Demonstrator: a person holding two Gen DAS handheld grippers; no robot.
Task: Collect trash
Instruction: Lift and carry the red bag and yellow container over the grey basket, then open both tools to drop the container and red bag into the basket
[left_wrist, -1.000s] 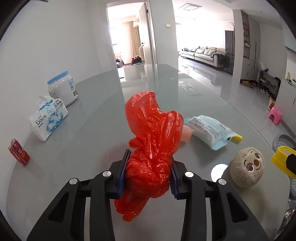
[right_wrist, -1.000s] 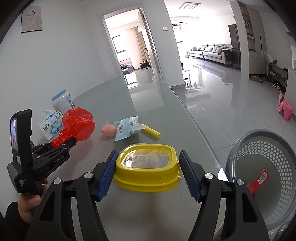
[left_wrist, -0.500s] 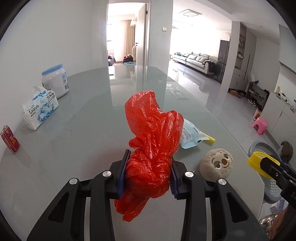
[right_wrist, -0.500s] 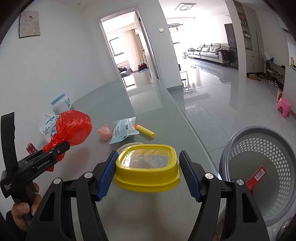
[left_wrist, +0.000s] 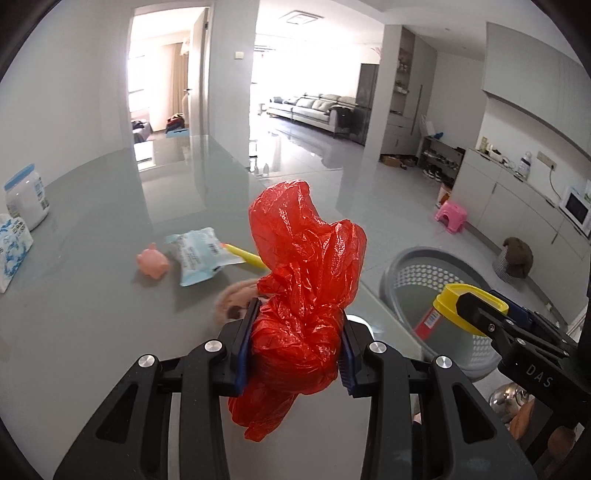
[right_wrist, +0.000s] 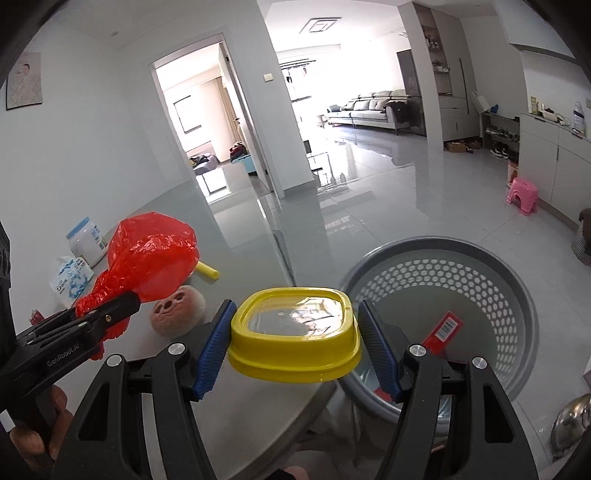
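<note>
My left gripper (left_wrist: 295, 347) is shut on a crumpled red plastic bag (left_wrist: 306, 295), held above the glass table near its right edge. The right wrist view shows that same red bag (right_wrist: 151, 258) at the left. My right gripper (right_wrist: 293, 339) is shut on a yellow lidded container (right_wrist: 293, 332), held over the table's edge beside the grey perforated basket (right_wrist: 509, 295). A red packet (right_wrist: 443, 328) lies inside the basket. In the left wrist view the yellow container (left_wrist: 448, 302) hangs at the right, above the basket (left_wrist: 406, 273).
On the glass table (left_wrist: 92, 314) lie a pink pig toy (left_wrist: 153, 260), a blue-white pouch (left_wrist: 199, 254), a yellow tube (left_wrist: 245, 253), a round plush face (right_wrist: 177, 306), a tissue pack (left_wrist: 11, 243) and a white jar (left_wrist: 26, 195). A pink stool (left_wrist: 450, 216) stands on the floor.
Both grippers have swung to the right with their loads; the basket now lies close ahead of the yellow container, and the table items have slid to the left in both views.
</note>
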